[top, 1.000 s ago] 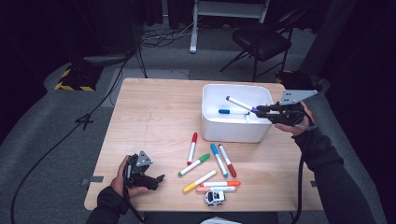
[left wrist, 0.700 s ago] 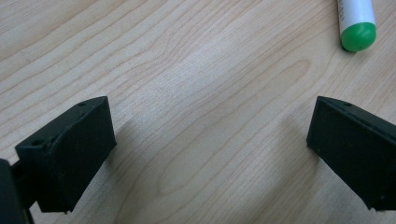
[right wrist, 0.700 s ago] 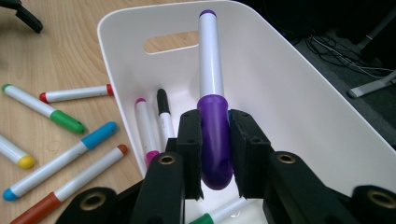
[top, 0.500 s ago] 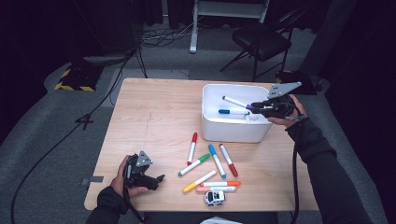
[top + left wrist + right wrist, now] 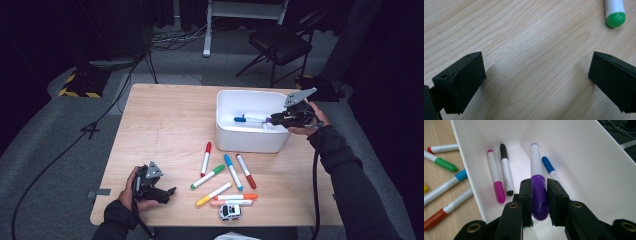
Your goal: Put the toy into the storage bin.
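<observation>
Purple marker [image 5: 539, 195] sits clamped at its cap end between the jaws of the right tongs [image 5: 539, 202], barrel pointing away into the white bin [image 5: 599, 170], held above the bin floor near the right-hand wall as seen in the right gripper view. In the bin lie a pink marker [image 5: 496, 178], a black marker [image 5: 506, 170] and a blue marker [image 5: 550, 168]. Left tongs [image 5: 150, 182] rest on the worktop [image 5: 165, 120] near its front left edge, jaws spread wide with bare wood between them; a green marker [image 5: 615, 12] lies just beyond them. Risks, as judged: the grip is on the rounded cap alone, so the barrel could pivot or the cap could slide out of the pads if the tongs tilt. Released from too high, the marker may bounce or roll onto the blue marker beside it; harmless, but noisy. If the tongs drift toward the near wall, the jaws could catch the rim and nudge the bin across the worktop toward the loose markers in front of it, among them a red marker [image 5: 205, 158]. A small toy car [image 5: 229, 212] near the front edge is well clear.
</observation>
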A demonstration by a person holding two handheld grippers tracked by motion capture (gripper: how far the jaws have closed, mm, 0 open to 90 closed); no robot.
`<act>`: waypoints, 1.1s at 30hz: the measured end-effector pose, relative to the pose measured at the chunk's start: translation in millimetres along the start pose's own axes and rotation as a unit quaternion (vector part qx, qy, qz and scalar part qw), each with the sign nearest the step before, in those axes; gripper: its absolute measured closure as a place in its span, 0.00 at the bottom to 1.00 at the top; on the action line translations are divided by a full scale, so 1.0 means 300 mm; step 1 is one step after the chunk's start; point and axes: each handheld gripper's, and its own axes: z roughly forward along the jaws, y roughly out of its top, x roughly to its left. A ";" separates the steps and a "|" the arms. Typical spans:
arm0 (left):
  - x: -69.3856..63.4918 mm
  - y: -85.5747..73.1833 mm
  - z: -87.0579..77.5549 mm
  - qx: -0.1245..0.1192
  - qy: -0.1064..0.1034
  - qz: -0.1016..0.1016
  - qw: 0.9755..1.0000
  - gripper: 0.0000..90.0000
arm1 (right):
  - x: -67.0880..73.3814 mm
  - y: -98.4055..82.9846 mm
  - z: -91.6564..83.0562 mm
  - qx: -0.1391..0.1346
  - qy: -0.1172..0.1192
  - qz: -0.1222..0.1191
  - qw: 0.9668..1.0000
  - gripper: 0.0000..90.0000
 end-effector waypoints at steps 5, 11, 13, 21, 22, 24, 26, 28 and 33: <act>0.000 0.000 0.000 0.000 0.000 0.000 1.000 0.01 | -0.002 -0.021 -0.004 0.025 0.002 -0.008 1.000 0.84; 0.000 0.000 0.000 0.000 0.000 0.000 1.000 0.01 | -0.009 -0.048 -0.027 0.042 0.000 -0.005 0.999 0.84; 0.000 0.000 0.000 0.000 0.000 0.000 1.000 0.01 | -0.012 -0.054 -0.037 0.042 -0.002 -0.004 0.999 0.84; 0.000 0.000 0.000 0.000 0.000 0.000 1.000 0.01 | -0.013 -0.066 -0.051 0.041 -0.007 0.004 0.999 0.80; 0.000 0.000 0.000 0.000 0.000 0.000 1.000 0.01 | -0.013 -0.065 -0.051 0.039 -0.009 0.005 0.999 0.78; 0.000 0.000 0.000 0.000 0.000 0.000 1.000 0.01 | -0.005 -0.063 -0.056 0.029 -0.007 0.007 1.000 0.76; 0.000 0.000 0.000 0.000 0.000 0.000 1.000 0.01 | -0.001 -0.062 -0.057 0.025 -0.010 0.007 1.000 0.74; 0.000 0.000 0.000 0.000 0.000 0.000 1.000 0.01 | 0.008 -0.061 -0.070 0.008 -0.012 0.011 1.000 0.70; 0.000 0.000 0.000 0.000 0.000 0.000 1.000 0.01 | 0.048 -0.061 -0.111 -0.045 -0.022 0.027 0.998 0.59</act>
